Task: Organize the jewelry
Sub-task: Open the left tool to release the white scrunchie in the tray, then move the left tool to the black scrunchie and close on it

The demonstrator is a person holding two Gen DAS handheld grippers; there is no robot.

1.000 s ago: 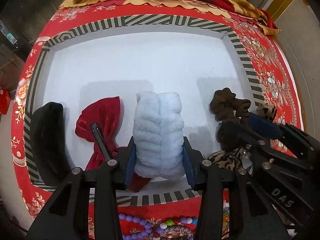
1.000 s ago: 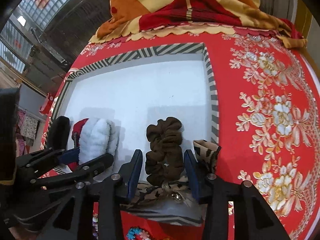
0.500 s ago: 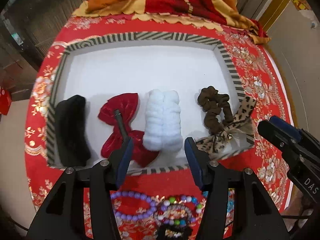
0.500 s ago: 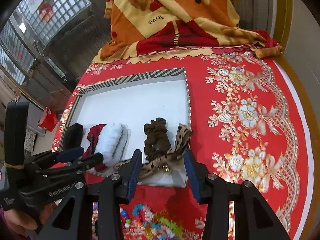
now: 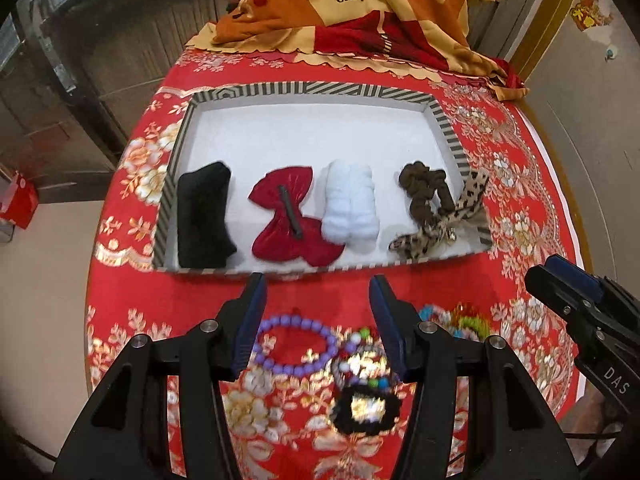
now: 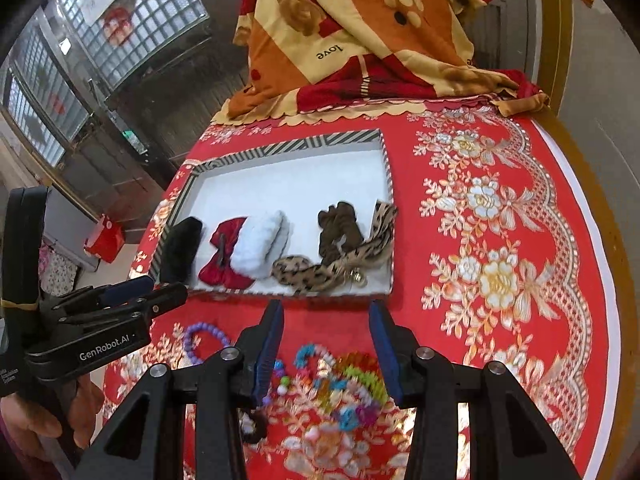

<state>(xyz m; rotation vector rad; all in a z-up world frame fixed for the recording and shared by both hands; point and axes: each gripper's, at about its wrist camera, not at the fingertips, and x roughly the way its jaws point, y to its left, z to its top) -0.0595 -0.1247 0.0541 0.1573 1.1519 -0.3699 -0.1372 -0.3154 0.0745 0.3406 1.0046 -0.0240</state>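
Both grippers hang empty, fingers apart: the left gripper point(image 5: 318, 300) over the purple beads point(image 5: 294, 346), the right gripper point(image 6: 326, 330) over bright bracelets point(image 6: 352, 384). Five hair things line the tray's point(image 5: 320, 90) near edge, white puff point(image 5: 350, 208) in the middle.

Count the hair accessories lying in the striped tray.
5, in a row along the near side: black scrunchie far left, red bow, white scrunchie, brown scrunchie, leopard bow at the right corner.
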